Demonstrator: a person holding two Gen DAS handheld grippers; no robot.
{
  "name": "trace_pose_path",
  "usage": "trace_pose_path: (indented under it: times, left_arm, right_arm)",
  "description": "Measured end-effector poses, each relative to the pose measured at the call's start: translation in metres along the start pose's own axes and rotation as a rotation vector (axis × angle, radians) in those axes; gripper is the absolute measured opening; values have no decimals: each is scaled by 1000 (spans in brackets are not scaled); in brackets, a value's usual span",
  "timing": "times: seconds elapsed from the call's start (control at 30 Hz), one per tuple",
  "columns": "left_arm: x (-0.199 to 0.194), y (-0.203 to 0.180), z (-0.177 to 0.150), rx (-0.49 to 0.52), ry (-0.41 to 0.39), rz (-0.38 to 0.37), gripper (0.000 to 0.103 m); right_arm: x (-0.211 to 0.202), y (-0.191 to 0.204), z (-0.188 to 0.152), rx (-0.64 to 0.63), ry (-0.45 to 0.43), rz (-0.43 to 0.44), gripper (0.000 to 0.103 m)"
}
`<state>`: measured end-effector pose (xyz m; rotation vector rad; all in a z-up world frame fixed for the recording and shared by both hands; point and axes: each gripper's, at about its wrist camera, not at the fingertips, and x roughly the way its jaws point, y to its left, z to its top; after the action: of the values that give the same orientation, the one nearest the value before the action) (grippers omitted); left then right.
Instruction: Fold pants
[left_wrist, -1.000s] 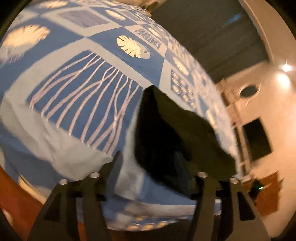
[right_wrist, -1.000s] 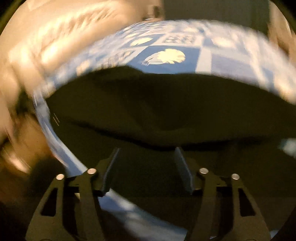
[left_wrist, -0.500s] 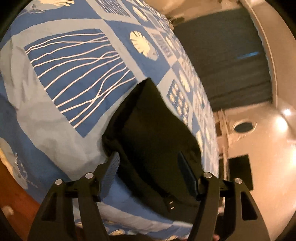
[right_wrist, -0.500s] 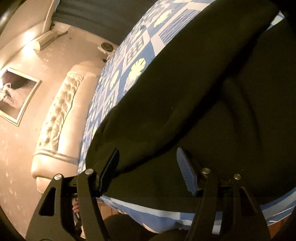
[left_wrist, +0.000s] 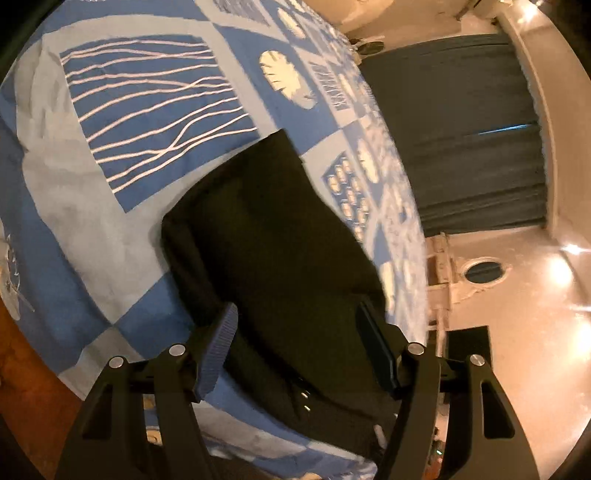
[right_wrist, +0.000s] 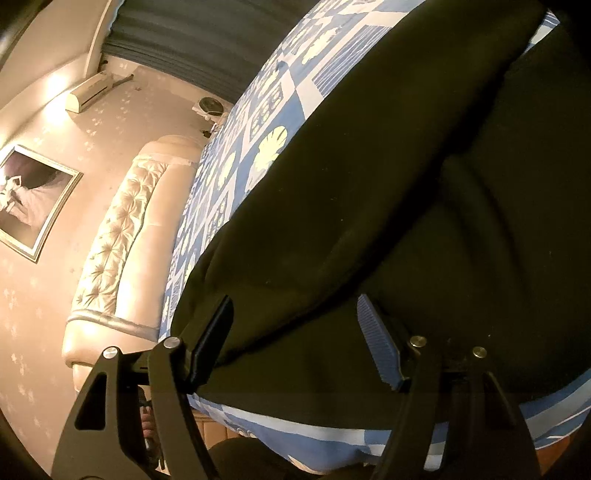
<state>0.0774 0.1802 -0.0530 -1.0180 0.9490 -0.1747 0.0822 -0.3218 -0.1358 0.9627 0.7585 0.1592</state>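
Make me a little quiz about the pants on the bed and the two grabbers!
1. True or false: the left gripper is shut on the pants.
2. What colour are the pants? A) red B) black C) white
3. Fill in: the pants lie on a blue patterned ____.

Key:
1. False; both the left and the right gripper are open and hold nothing.
2. B
3. bedspread, with a tufted headboard behind it.

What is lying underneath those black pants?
The black pants lie on a blue patterned bedspread, which shows all around them. The patch directly beneath is covered, so anything there stays hidden.
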Motion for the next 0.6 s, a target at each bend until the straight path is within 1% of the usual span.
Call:
trace_pose_path:
  times: [0.1,0.17,0.3,0.33,0.43,0.47,0.5,0.53,0.57,0.6]
  left_arm:
    - [13,8,3,-21,-1,30,66]
    - [13,13,2,-41,-12,30,66]
    - [1,11,-6,-4,-54,56,66]
    - [1,10,-5,7,-77,69,66]
    - [7,8,3,3,-84,79,66]
    - [9,7,4,6,-82,81,63]
    - [10,4,6,24,-88,93,48]
    - [12,3,8,36,-89,112,42]
    - [14,4,9,44,-85,130,31]
    - [16,6,10,38,-81,140,29]
  right_arm:
    - [-1,1,-2,-14,0,-11,70]
    - [-2,0,-2,-5,-3,-7,70]
    - [-3,-1,-2,18,-14,-9,70]
    - [-3,-1,-2,20,-16,-13,70]
    - [1,0,-1,23,-14,-42,70]
    - [3,0,0,31,-17,-54,70]
    - [4,2,1,40,-20,-60,71]
    - [6,3,3,53,-25,-64,72]
    - [8,3,5,68,-31,-67,76]
    - [9,4,5,75,-36,-71,79]
